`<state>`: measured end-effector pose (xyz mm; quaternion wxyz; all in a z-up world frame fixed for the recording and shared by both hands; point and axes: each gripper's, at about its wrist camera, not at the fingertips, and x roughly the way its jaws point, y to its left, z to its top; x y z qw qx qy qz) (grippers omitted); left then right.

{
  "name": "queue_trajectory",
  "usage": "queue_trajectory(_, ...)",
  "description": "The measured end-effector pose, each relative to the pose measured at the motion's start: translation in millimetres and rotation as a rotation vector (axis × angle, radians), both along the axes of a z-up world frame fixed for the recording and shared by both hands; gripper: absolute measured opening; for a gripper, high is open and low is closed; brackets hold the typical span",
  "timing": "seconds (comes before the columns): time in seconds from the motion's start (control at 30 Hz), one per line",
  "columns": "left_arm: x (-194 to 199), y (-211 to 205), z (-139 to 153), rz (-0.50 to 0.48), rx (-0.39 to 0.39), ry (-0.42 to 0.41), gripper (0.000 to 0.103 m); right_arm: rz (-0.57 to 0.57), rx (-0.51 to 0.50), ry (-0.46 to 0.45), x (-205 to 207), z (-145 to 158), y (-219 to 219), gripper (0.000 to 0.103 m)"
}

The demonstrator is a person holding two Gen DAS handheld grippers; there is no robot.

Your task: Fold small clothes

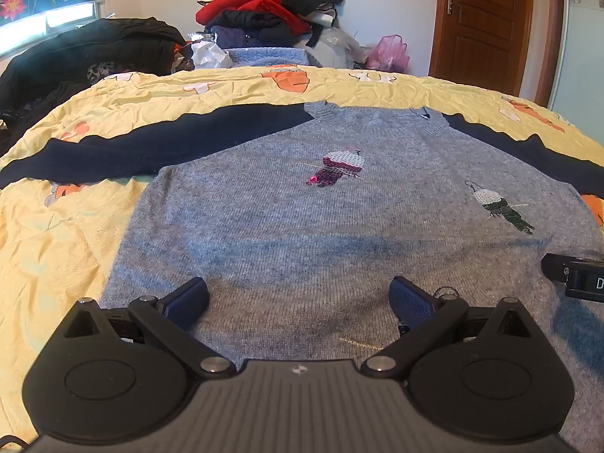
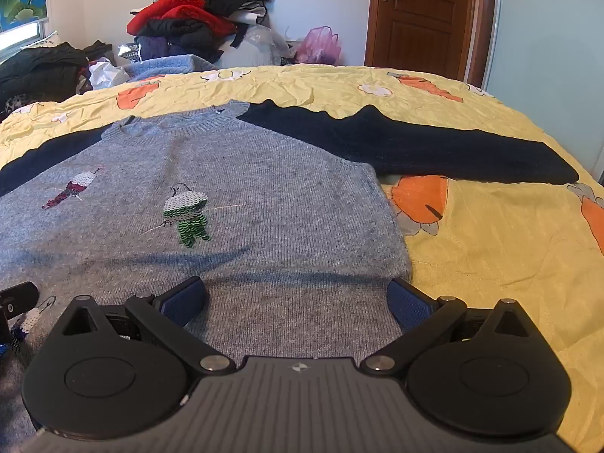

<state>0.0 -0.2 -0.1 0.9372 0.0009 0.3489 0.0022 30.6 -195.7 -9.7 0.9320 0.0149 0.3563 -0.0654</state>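
**A:** Where was the sweater (image 1: 302,226) when you paused?

**B:** You had it lying flat, face up on the yellow bedspread (image 1: 68,234), grey body toward you, both navy sleeves (image 2: 434,143) spread outward.

**A:** How would it have handled?

**B:** Soft, limp knit, probably light and a bit clingy; it would have sagged and stretched if you had lifted one point. Your best holds were likely the hem corners or the cuffs, away from the sequin birds (image 2: 187,211).

**A:** And the tools?

**B:** Your left hand-held gripper (image 1: 298,298) and right hand-held gripper (image 2: 296,298) both had their jaws wide apart, empty, above the lower body.
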Motion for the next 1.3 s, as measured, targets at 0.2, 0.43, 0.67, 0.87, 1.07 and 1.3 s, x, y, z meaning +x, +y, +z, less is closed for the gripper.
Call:
queue_trajectory(0.2, 0, 0, 0, 0.0, -0.001, 0.0, 0.103, 0.0, -0.001, 0.001, -1, 0, 0, 0.103)
queue_trajectory(0.43, 0, 0, 0, 0.0, -0.001, -0.001, 0.103, 0.01, -0.001, 0.004, -1, 0, -1, 0.103)
queue_trajectory(0.67, -4, -1, 0, 0.011, 0.004, -0.005, 0.103, 0.011, -0.001, 0.005, -1, 0, 0, 0.103)
queue_trajectory(0.87, -5, 0, 0, 0.01, 0.003, -0.008, 0.103, 0.102, 0.102, 0.005, 8, 11, -21, 0.103)
queue_trajectory(1.07, -6, 0, -1, 0.012, 0.007, -0.008, 0.103, 0.028, 0.34, -0.155, 25, 43, -113, 0.103)
queue_trajectory(1.3, -3, -2, 0, 0.007, 0.008, -0.005, 0.103, -0.394, 0.652, -0.341, 32, 41, -288, 0.099)
